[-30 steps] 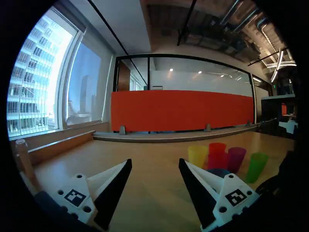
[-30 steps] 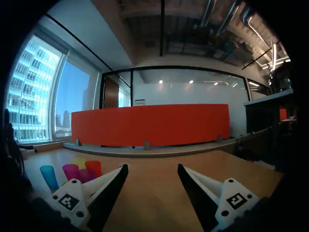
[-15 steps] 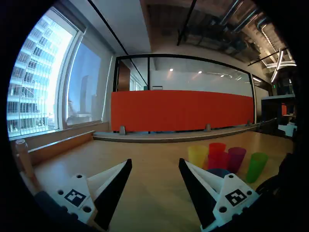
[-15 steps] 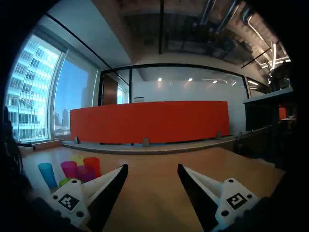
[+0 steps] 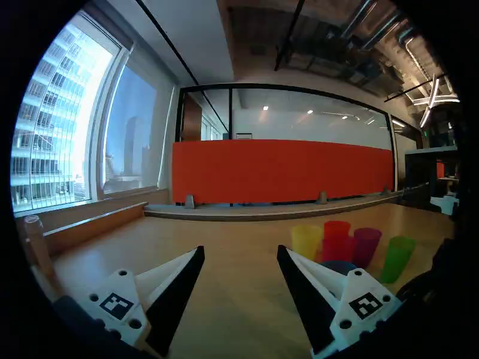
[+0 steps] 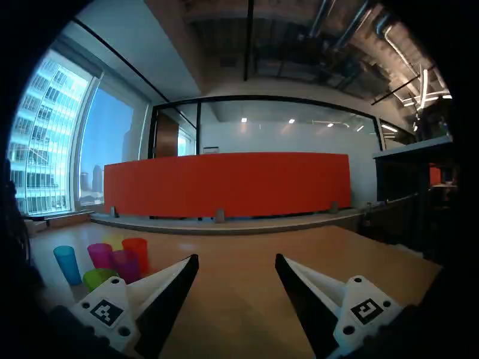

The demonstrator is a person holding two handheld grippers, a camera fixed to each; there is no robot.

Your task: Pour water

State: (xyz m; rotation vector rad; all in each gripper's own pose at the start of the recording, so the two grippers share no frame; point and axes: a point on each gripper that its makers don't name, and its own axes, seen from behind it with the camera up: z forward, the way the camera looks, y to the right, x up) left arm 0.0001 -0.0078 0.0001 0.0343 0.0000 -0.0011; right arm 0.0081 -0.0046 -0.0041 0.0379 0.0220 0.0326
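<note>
This is a high-rise office. A long orange-red divider panel stands along the far edge of a wide pale wooden desk. Behind the panel is a glass-walled meeting room. Left of it, tall windows face city towers. Above it run exposed ceiling pipes and ducts.

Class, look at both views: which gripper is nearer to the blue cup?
Left, probably. The blue cup stands just beyond the left gripper, behind its right finger. From the right gripper it stands well off to the left, past the green cup.
</note>
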